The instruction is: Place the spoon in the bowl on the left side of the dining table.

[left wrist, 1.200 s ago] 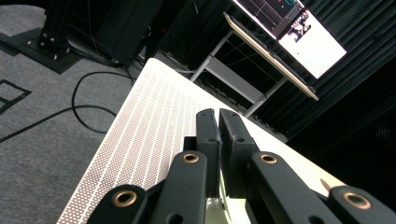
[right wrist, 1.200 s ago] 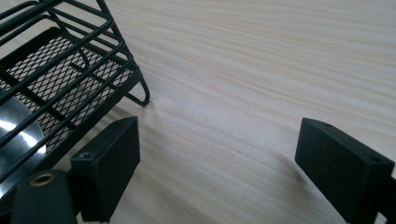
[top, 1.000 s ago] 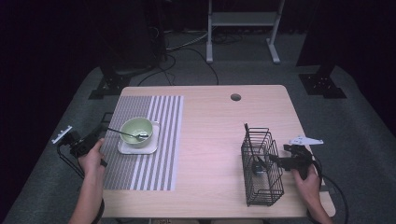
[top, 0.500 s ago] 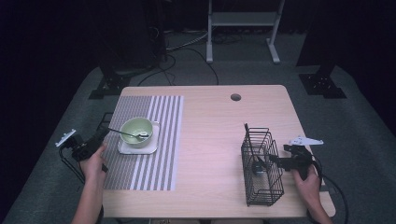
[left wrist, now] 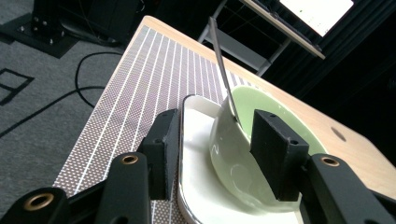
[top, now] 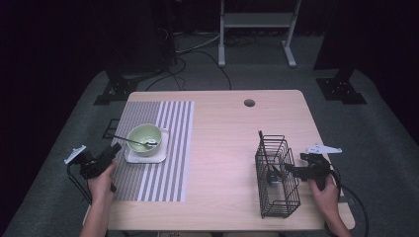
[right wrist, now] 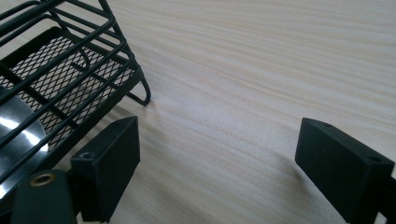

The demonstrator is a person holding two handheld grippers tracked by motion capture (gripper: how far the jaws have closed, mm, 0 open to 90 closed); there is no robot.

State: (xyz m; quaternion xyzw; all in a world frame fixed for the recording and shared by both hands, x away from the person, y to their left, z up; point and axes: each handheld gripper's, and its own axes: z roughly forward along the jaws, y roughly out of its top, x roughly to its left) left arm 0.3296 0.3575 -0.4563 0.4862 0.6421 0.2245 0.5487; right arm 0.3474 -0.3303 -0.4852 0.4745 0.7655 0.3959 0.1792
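Dark room, wooden table (top: 222, 143). Left tool (left wrist: 212, 154) jaws apart, straddling green bowl (left wrist: 261, 140) rim; approach squarely, avoid spoon (left wrist: 224, 74). Right tool (right wrist: 215, 168) apart beside wire basket (right wrist: 60, 74).

A light wooden table (top: 222, 148) is standing on grey carpet (top: 375, 138). A striped placemat (top: 168, 148) is lying on its left half, carrying a white plate (top: 143, 157), while a black wire basket (top: 276, 177) is sitting on the right.

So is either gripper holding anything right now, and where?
No. Left gripper is open at the bowl's rim; right gripper is open beside the basket.
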